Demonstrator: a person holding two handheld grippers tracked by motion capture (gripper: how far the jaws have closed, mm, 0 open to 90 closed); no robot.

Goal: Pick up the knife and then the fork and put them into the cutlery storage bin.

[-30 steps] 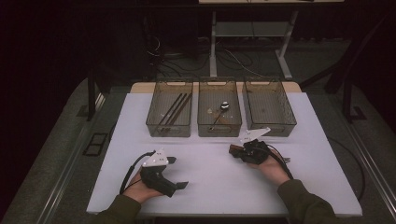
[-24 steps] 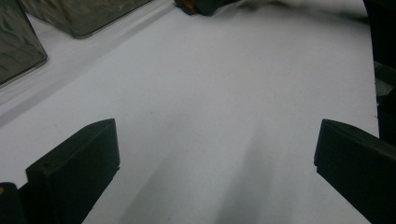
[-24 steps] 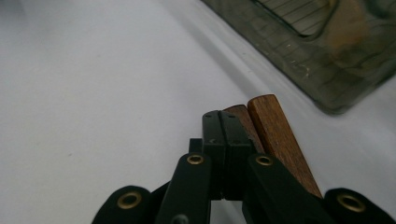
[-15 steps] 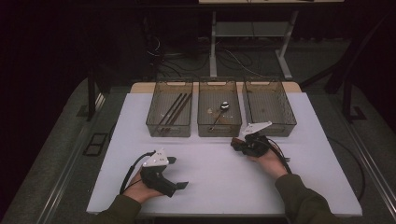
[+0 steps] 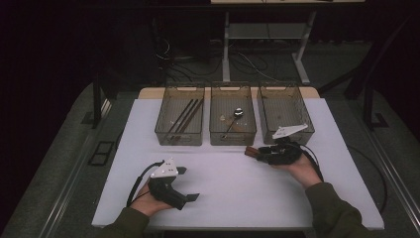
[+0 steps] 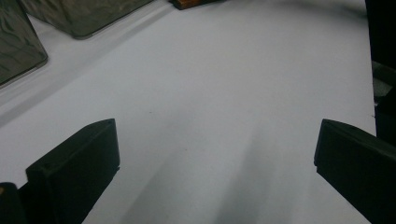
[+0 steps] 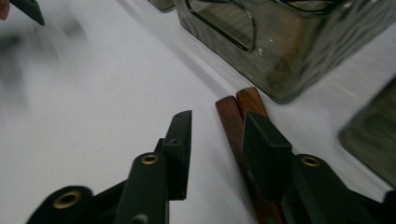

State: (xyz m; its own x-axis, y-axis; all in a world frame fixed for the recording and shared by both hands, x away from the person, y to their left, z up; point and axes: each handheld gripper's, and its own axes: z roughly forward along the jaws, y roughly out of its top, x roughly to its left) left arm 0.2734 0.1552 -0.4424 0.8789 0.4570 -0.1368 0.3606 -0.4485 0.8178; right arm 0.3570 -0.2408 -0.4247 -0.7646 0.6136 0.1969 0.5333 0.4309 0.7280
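Two brown wooden handles lie side by side on the white table, just in front of the middle bin. My right gripper lies low over them; its jaws have just been opening. In the right gripper view, the right gripper has its right jaw above the handles and its left jaw apart on bare table, and no pad presses on them. My left gripper rests near the front edge, open wide. Between the left gripper's jaws is only table; the handles' ends show far ahead.
Three smoky clear bins stand in a row at the back. The left bin holds dark sticks, the middle one a spoon, and the right bin is behind my right gripper. A bin wall stands close ahead of the right jaws.
My right gripper has drawn back to the right and lifted slightly. Its jaws have parted, and the brown handle ends now show at its tips. The left hand has kept still.
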